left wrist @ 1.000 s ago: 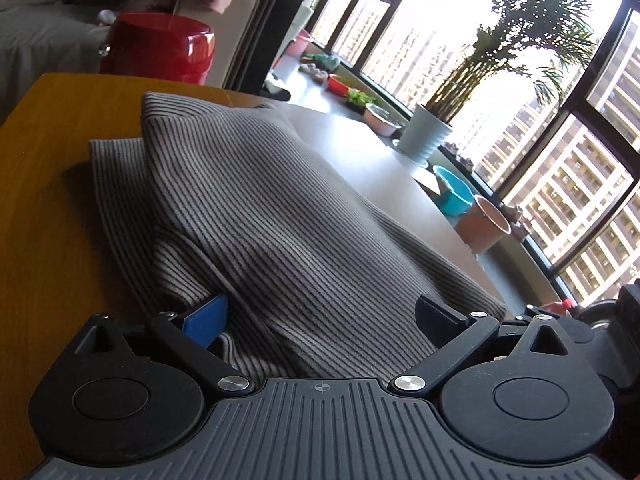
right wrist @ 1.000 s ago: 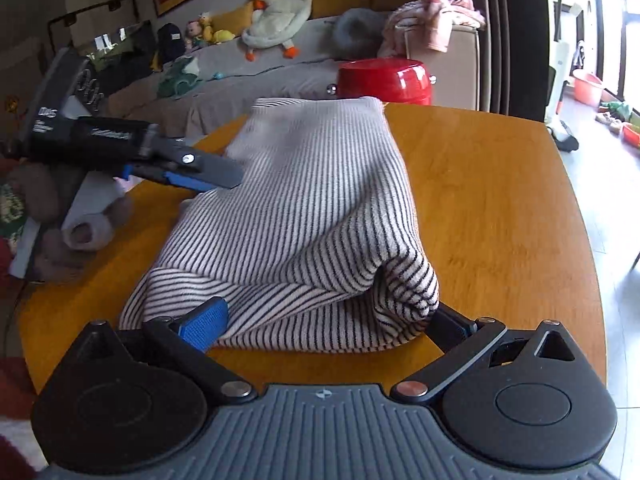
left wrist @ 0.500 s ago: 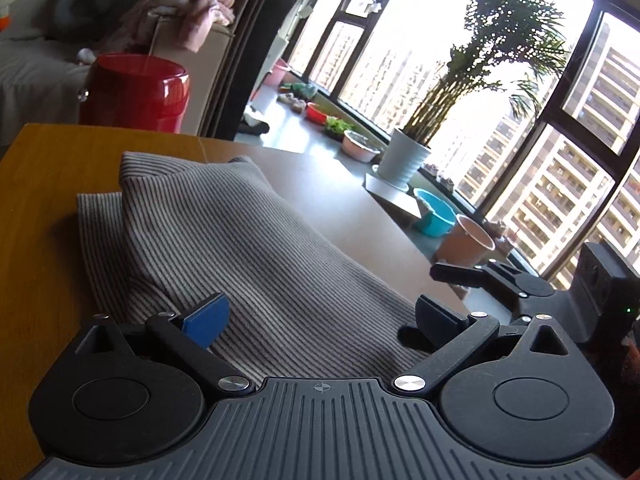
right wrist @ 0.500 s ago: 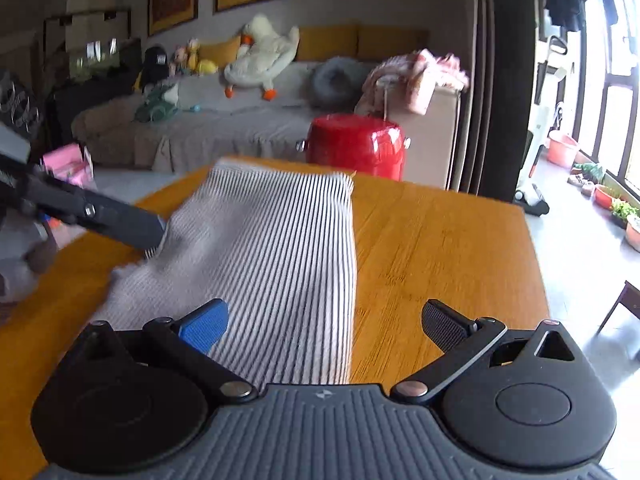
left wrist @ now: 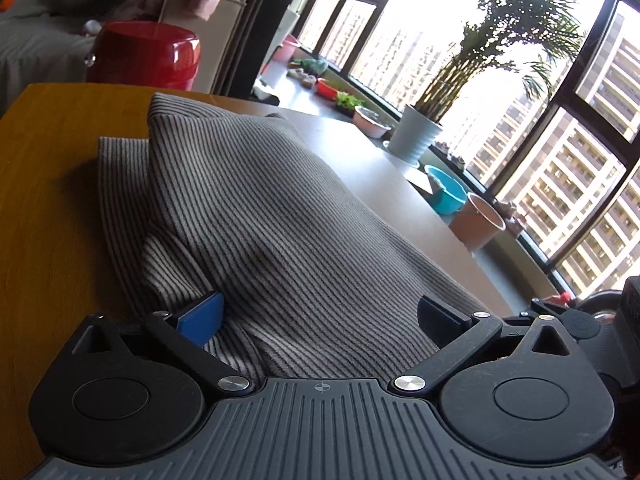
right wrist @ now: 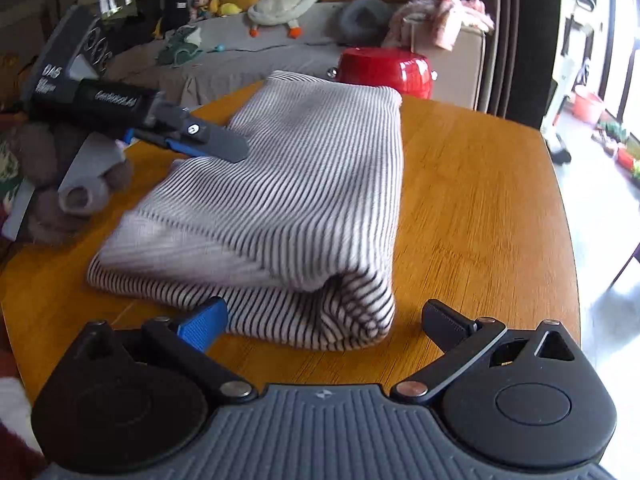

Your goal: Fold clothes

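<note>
Hand-held gripper (right wrist: 323, 319) open; striped garment (right wrist: 288, 200), wooden table (right wrist: 480, 208).

**Striped garment lies between the spread fingers**

The left gripper (left wrist: 320, 318) stands wide open over a folded striped garment (left wrist: 272, 216) on the wooden table (left wrist: 48, 200). Its blue pad (left wrist: 202, 316) touches the cloth. Behind sit a red pot (left wrist: 144, 56) and a potted palm (left wrist: 416, 138) by the window.

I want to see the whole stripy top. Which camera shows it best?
The right wrist view: the folded stripy top lies whole on the wooden table, every edge visible. The left wrist view is too close; the top fills it, its near edge hidden behind the gripper.
</note>
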Tool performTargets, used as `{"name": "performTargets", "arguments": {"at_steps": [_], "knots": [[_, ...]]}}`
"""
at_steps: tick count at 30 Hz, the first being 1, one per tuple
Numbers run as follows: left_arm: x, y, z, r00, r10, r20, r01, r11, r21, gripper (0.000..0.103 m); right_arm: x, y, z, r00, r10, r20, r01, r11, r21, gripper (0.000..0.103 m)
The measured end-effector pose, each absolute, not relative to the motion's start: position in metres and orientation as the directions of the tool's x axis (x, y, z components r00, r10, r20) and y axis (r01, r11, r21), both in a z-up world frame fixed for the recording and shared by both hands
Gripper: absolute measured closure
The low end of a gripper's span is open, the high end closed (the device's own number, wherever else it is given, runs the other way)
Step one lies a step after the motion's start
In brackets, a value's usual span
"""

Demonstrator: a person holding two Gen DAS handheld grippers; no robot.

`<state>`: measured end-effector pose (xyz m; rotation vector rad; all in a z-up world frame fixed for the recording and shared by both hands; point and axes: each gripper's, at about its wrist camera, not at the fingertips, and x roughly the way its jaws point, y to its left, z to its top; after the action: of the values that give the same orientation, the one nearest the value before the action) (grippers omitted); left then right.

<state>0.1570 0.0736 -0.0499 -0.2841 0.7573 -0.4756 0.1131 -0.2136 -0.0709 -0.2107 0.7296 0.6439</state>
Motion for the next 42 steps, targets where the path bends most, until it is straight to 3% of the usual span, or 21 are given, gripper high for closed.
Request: {"name": "performTargets", "arguments": {"at_steps": [10,15,16,18,19,20,21,31,35,38,42], "knots": [[0.148,0.088,-0.046,0.636,-0.535,-0.556,0.293,0.834,-0.468,0.0,0.117,-0.209,-0.059,0.495,0.465,-0.734,-0.642,0.765,0.051,0.0],[0.141,0.101,-0.037,0.649,-0.545,-0.531,0.281,0.82,-0.498,0.0,0.118,-0.235,-0.023,0.599,0.532,-0.599,-0.604,0.791,0.099,0.002],[0.141,0.104,-0.036,0.65,-0.544,-0.53,0.268,0.817,-0.51,0.0,0.123,-0.237,-0.018,0.634,0.523,-0.57,-0.584,0.807,0.091,0.006],[0.14,0.105,-0.039,0.641,-0.551,-0.534,0.248,0.807,-0.536,0.001,0.142,-0.233,-0.016,0.672,0.504,-0.543,-0.552,0.83,0.087,0.034],[0.138,0.105,-0.04,0.641,-0.548,-0.538,0.243,0.81,-0.534,0.004,0.151,-0.229,-0.018,0.675,0.502,-0.542,-0.546,0.833,0.091,0.041],[0.136,0.104,-0.041,0.642,-0.54,-0.544,0.239,0.815,-0.528,0.013,0.16,-0.222,-0.021,0.668,0.507,-0.545,-0.55,0.829,0.096,0.052],[0.134,0.103,-0.042,0.644,-0.533,-0.549,0.235,0.821,-0.521,0.022,0.17,-0.215,-0.024,0.662,0.512,-0.548,-0.554,0.826,0.102,0.055],[0.136,0.103,-0.052,0.625,-0.56,-0.544,0.257,0.805,-0.535,0.024,0.196,-0.185,-0.057,0.603,0.518,-0.607,-0.587,0.803,0.103,0.055],[0.142,0.092,-0.053,0.604,-0.581,-0.545,0.288,0.797,-0.531,0.018,0.166,-0.192,-0.059,0.631,0.475,-0.613,-0.586,0.81,0.025,0.054],[0.141,0.084,-0.049,0.591,-0.576,-0.564,0.31,0.808,-0.501,0.018,0.144,-0.188,-0.047,0.69,0.407,-0.599,-0.593,0.792,-0.145,0.042],[0.136,0.083,-0.042,0.612,-0.537,-0.58,0.301,0.837,-0.457,0.013,0.111,-0.185,-0.021,0.58,0.565,-0.587,-0.752,0.648,-0.12,0.021]]}}
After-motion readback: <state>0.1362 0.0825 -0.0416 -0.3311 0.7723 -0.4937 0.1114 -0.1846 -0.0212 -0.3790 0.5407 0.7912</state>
